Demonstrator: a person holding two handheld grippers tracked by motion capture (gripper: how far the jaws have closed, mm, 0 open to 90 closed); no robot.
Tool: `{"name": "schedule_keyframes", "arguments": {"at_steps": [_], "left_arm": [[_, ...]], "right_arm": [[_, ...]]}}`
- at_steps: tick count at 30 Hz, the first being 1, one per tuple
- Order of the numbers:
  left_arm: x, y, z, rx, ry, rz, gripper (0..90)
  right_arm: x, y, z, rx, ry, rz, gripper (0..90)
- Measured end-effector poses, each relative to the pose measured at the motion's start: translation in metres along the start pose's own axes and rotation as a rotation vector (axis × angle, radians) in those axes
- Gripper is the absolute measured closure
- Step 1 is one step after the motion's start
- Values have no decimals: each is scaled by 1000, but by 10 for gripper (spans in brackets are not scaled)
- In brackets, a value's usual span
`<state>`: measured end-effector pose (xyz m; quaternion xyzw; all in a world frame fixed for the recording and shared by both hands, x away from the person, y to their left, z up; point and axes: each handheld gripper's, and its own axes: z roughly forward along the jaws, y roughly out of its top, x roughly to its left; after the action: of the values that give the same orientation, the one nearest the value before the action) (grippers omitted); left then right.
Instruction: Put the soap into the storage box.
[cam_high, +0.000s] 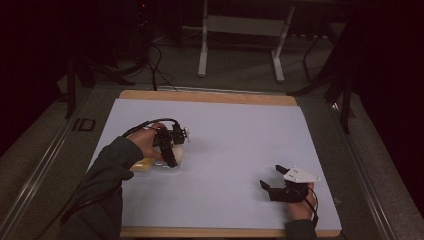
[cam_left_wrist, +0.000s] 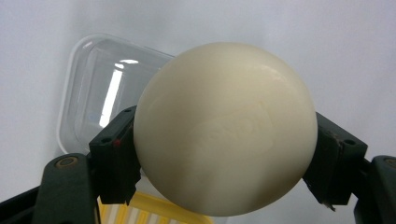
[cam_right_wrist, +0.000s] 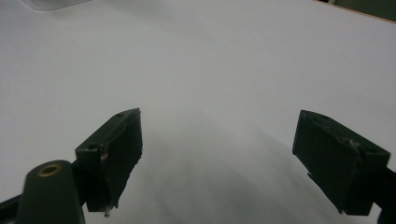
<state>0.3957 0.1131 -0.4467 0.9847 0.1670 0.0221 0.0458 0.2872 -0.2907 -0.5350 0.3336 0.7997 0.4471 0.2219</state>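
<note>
In the left gripper view a cream oval bar of soap (cam_left_wrist: 224, 128) sits clamped between my left gripper's (cam_left_wrist: 224, 154) two black jaws, held above a clear plastic lid or tray (cam_left_wrist: 100, 88) and a yellow ribbed piece (cam_left_wrist: 144, 212). From the high view the left gripper (cam_high: 170, 150) points down at the table's left side over the pale soap (cam_high: 177, 152) and yellow piece (cam_high: 141, 164). My right gripper (cam_high: 272, 177) rests near the front right with jaws wide apart, nothing between them; its view shows the same open gripper (cam_right_wrist: 233, 158) over bare white surface.
A white sheet (cam_high: 225, 150) covers the wooden table (cam_high: 210, 96). A corner of the clear plastic (cam_right_wrist: 51, 3) appears far off in the right gripper view. Beyond the table stand white desk legs (cam_high: 202, 45) and cables on a dim floor.
</note>
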Motion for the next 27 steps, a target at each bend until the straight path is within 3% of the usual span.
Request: {"name": "schedule_keyframes", "arguments": {"at_steps": [19,27], "left_arm": [[17,-22,-7,-41,29,-78,243],[22,-28,-7,-32,28,-110,243]], "right_arm": [[0,0,0,-3,0,1,157],[0,0,0,-3,-1,0,157]]}}
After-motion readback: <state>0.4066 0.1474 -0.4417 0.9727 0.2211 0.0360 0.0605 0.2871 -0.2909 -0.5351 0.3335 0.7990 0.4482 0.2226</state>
